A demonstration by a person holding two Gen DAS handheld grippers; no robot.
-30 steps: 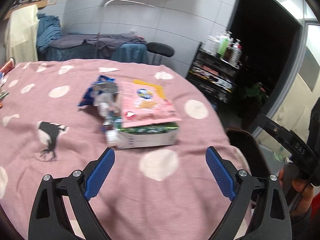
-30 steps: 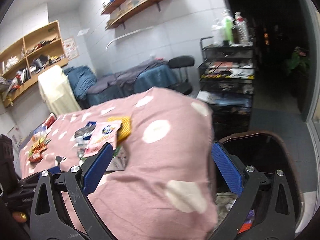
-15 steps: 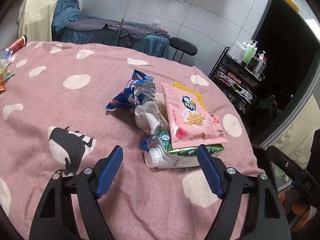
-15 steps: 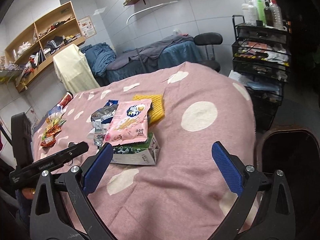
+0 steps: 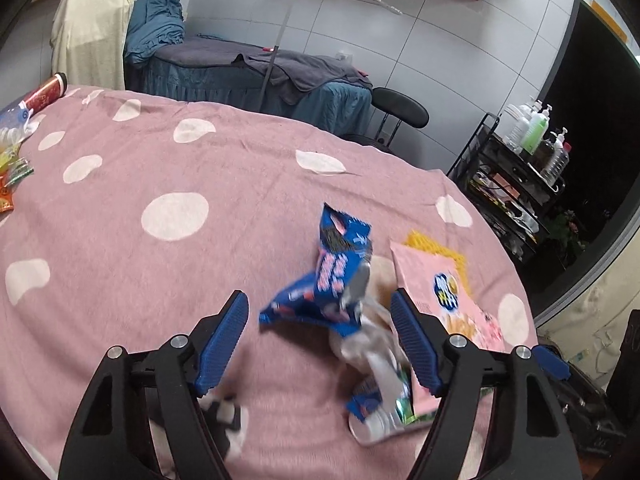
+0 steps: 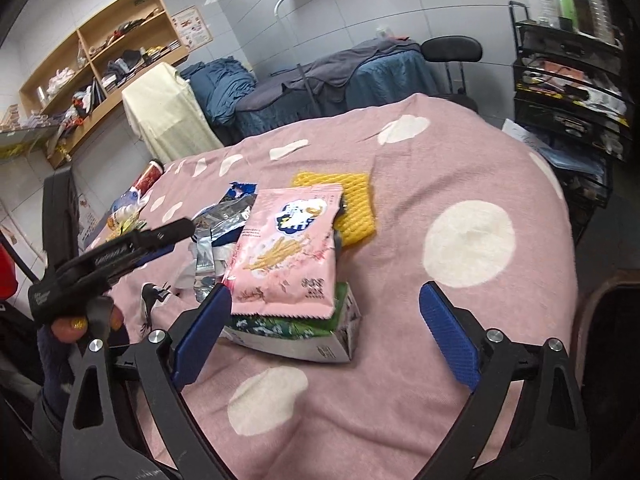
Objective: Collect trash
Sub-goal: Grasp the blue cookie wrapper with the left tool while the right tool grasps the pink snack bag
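Blue snack wrapper (image 5: 332,284) sat lower centre of frame, between my left gripper (image 5: 320,344) jaws, open. Right gripper (image 6: 324,340) open, empty. Judged wrapper light, crinkly, slippery; pinch crumpled middle.

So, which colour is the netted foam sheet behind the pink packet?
Yellow foam sheet, clearest in the right wrist view.

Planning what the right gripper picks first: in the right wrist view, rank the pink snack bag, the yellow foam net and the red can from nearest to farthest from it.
From the right gripper:
1. Pink snack bag, just ahead, atop the carton by the left finger.
2. Yellow foam net, behind the bag, partly under it.
3. Red can, far left, at the table's far edge.
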